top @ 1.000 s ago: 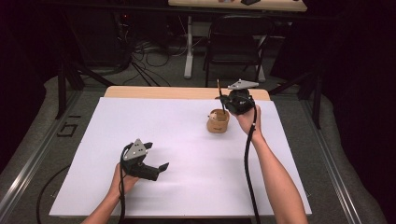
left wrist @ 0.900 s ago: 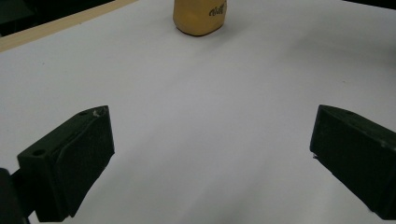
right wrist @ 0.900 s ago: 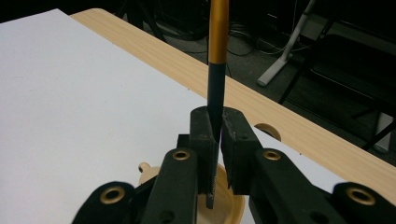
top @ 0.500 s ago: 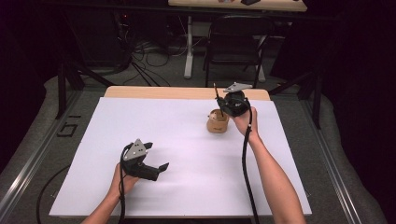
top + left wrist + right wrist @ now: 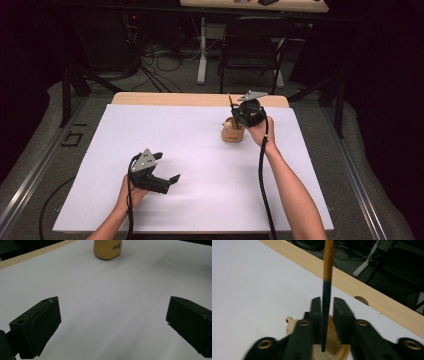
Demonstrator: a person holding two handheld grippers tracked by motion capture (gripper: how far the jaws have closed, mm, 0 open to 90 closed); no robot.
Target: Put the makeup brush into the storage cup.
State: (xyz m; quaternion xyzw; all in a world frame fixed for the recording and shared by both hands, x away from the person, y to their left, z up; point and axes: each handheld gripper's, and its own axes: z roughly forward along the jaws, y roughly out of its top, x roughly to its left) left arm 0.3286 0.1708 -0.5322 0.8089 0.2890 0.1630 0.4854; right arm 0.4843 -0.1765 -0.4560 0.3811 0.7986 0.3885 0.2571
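Your right gripper [image 5: 327,315] has its fingers [image 5: 315,315] clenched on a thin pencil [image 5: 327,272], yellow above and dark below, and holds it upright directly over the open mouth of the small wooden cup [image 5: 233,131] that stands on the white tabletop [image 5: 200,150]. The lower end of the pencil hangs just beneath your fingers, inside the ring of the cup's rim as the right gripper view shows it. I judge that you are at the step of placing the pencil into the cup; the next move calls for a straight lowering until the tip meets the bottom, and only then for opening the fingers. Your left gripper [image 5: 167,181] rests well apart from the cup, its fingers [image 5: 37,327] released wide and empty. The bottom of the cup is hidden behind your right fingers, so I cannot tell whether the tip touches it. The dark writing on the cup's side is cut off and hard to read.
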